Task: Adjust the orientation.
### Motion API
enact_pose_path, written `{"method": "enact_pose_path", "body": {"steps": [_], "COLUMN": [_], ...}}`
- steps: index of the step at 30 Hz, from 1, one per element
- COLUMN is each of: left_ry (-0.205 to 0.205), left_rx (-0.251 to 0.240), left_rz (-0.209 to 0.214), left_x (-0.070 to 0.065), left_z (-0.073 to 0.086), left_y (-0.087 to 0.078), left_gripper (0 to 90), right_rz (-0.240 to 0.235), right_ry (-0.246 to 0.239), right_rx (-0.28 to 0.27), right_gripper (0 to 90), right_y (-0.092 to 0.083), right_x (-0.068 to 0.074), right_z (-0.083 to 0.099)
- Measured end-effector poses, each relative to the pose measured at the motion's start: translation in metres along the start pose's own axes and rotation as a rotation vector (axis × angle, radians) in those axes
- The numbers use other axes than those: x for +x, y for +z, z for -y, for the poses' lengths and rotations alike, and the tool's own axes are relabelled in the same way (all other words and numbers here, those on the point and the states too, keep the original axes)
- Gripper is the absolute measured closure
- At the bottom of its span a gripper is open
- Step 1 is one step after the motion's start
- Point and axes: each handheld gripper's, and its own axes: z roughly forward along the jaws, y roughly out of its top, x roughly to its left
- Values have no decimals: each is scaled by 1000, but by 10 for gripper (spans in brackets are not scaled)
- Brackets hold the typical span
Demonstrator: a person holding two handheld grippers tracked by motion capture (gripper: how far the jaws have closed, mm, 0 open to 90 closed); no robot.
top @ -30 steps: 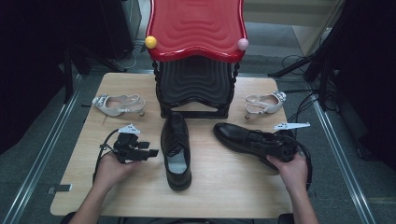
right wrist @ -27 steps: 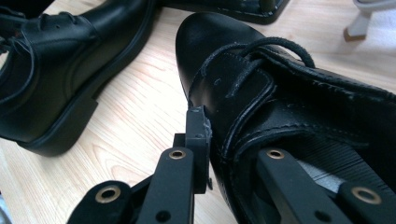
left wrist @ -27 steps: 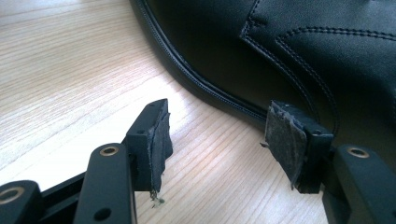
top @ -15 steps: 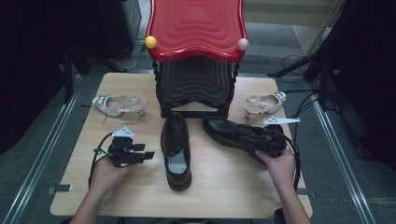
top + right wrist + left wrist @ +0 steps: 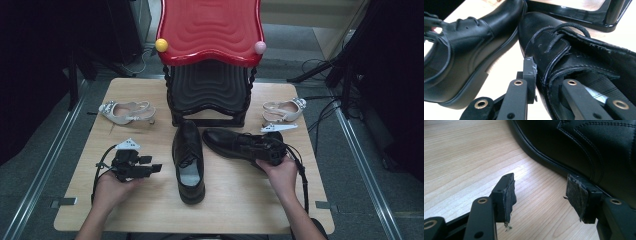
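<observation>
On table, right hand-held gripper (image 5: 272,152) dragged held shoe (image 5: 235,144) leftward, nearer upright shoe (image 5: 188,160)

Open jaws over table (image 5: 461,155) beside black shoe (image 5: 599,147)

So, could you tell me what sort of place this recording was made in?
Probably a lab or studio set up for recording: a wooden table on metal floor rails, cables across the floor, and staged shoes around a red-topped stool.

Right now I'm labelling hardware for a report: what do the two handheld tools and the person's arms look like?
Both the left tool and the right tool are black, each topped by a grey three-cornered plate and trailing a black cable. Their jaws carry worn dark pads. The forearms are bare, no sleeves.
</observation>
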Motion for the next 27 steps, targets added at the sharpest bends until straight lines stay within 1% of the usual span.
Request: {"method": "enact_pose_path", "body": {"steps": [3, 7, 10, 13, 14, 16, 17, 19, 20, 22, 23, 24, 26, 27], "left_ry": [14, 21, 27, 39, 40, 46, 49, 53, 54, 57, 58, 58, 59, 61], "left_rx": [2, 3, 10, 19, 13, 27, 25, 23, 25, 23, 23, 21, 21, 20], "left_rz": [3, 14, 20, 26, 29, 34, 34, 37, 41, 40, 41, 41, 44, 44], "left_x": [-2, -3, -3, -4, -4, -4, -5, -5, -5, -5, -5, -4, -4, -4], "left_z": [-2, -5, -8, -12, -12, -15, -15, -17, -18, -19, -20, -20, -22, -23], "left_y": [2, 5, 10, 14, 16, 19, 20, 21, 21, 22, 23, 23, 23, 24], "left_gripper": [404, 405, 405, 408, 408, 409, 408, 408, 408, 408, 409, 408, 409, 409], "right_rz": [11, 40, 58, 63, 68, 75, 85, 95, 93, 97, 86, 88, 95, 97], "right_ry": [-5, -13, -7, 5, 7, 16, 19, 7, 7, 16, 12, 12, -17, -23], "right_rx": [-10, -30, -35, -47, -52, -56, -61, -57, -55, -33, -31, -26, -24, -18], "right_gripper": [812, 801, 794, 793, 791, 784, 774, 743, 722, 716, 702, 693, 687, 687], "right_y": [3, 6, 7, 7, 8, 8, 9, 9, 9, 7, 6, 3, -2, -6], "right_x": [3, 9, 12, 14, 14, 18, 20, 21, 21, 19, 18, 18, 19, 19], "right_z": [1, 2, 2, 4, 4, 6, 7, 10, 11, 13, 14, 14, 15, 15]}}
